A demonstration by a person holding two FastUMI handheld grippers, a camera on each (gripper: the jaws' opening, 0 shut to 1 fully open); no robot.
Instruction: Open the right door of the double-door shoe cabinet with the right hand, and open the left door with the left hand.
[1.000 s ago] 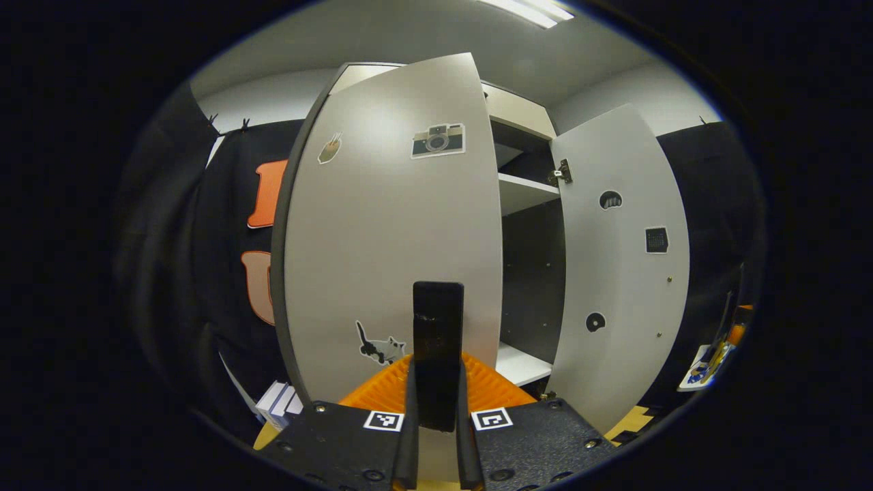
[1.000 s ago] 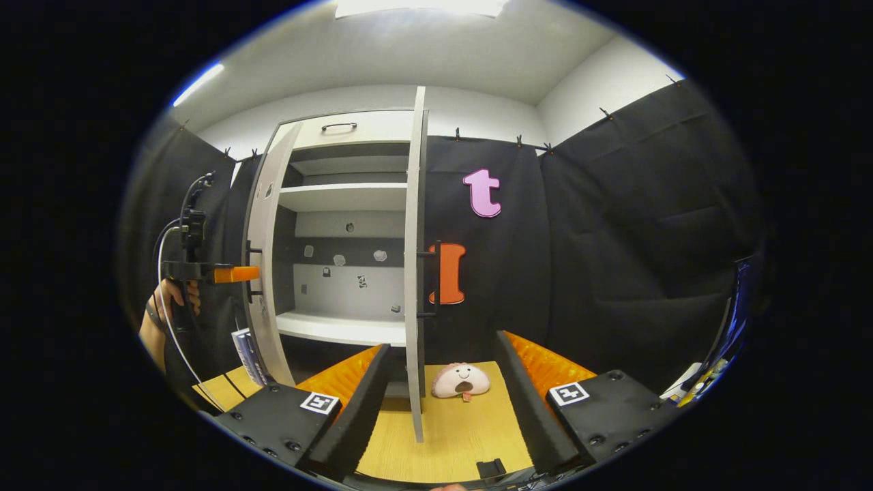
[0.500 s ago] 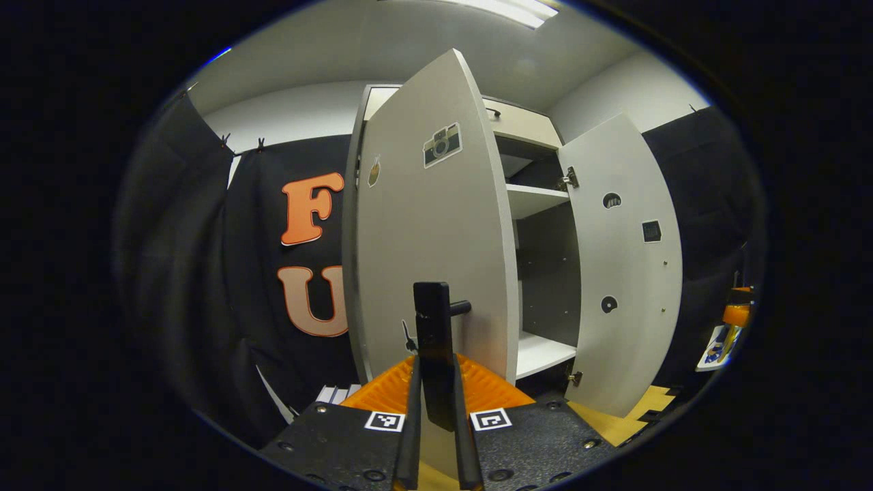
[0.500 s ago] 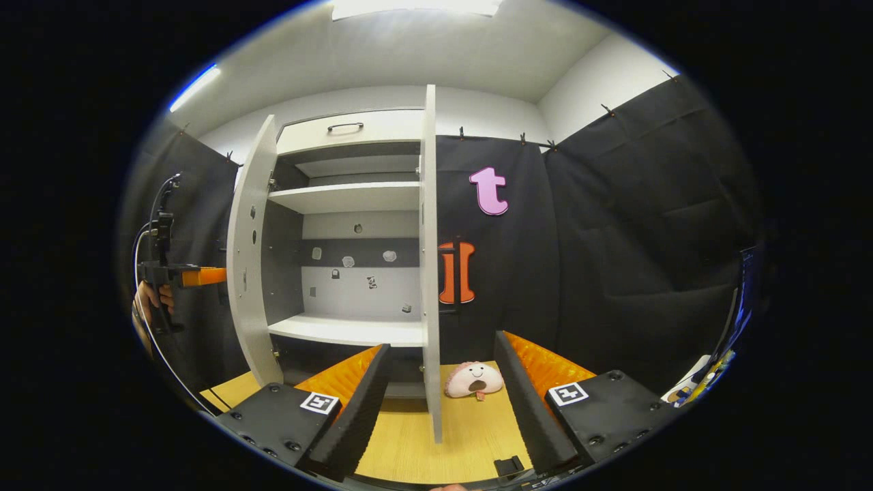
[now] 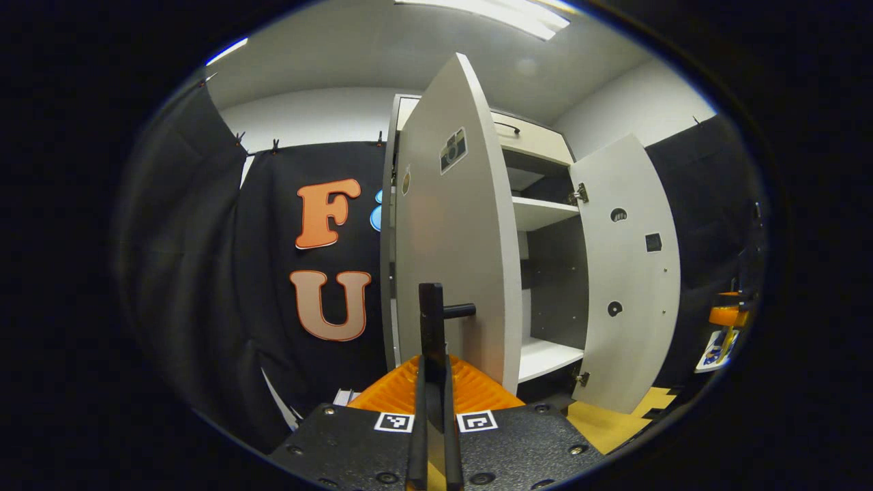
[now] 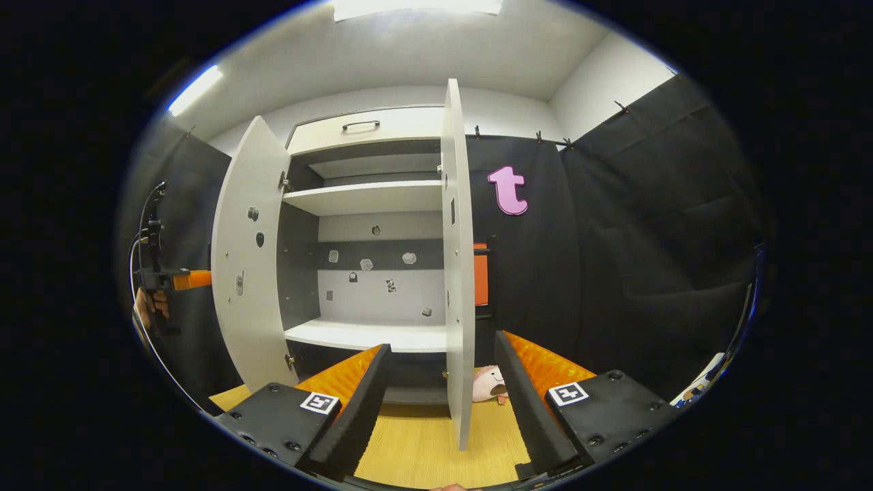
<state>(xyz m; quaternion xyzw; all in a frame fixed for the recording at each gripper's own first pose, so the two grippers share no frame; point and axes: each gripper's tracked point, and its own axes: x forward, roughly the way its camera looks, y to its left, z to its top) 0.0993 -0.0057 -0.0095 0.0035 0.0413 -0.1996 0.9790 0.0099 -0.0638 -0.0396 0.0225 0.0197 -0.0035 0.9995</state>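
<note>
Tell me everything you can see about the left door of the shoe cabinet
The left door is a tall, flat, light grey panel, matte like laminated board, swung wide open on hinges at its cabinet-side edge. Its outer face carries a camera sticker near the top, and a black bar handle stands off it on a short post. The left gripper is shut on that handle. In the right gripper view its inner face shows small dark stickers and a hinge.

Pale grey doors (image 6: 247, 273) with small stickers, white shelves (image 6: 365, 196), dark grey cabinet sides. Black handle (image 5: 432, 320). Orange-and-black claw (image 6: 440, 402). Light wood floor (image 6: 423, 453). Pink plush (image 6: 488, 383).
</note>
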